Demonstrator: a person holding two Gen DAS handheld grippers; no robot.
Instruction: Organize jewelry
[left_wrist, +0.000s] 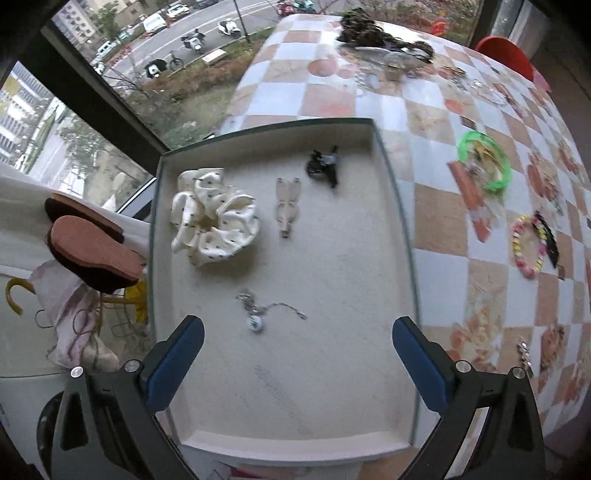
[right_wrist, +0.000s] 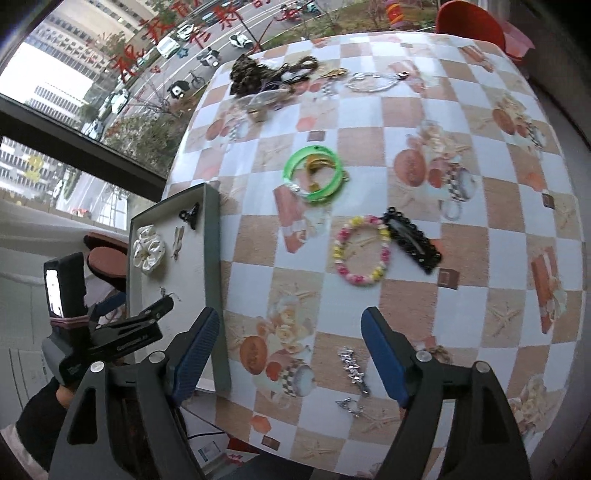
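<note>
Both the left gripper and right gripper gaped wide and empty, the left above the shallow beige tray holding a silver pendant necklace near its front edge, the right over a silver chain at the table's near edge.

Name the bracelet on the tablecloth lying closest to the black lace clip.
The pink-and-yellow beaded bracelet; it touches the black lace clip, while the green bangle lies apart, farther back.

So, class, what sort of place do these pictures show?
Probably a home or flat above street level: a table with a checked tablecloth beside a window overlooking a street, and slippers nearby.
</note>
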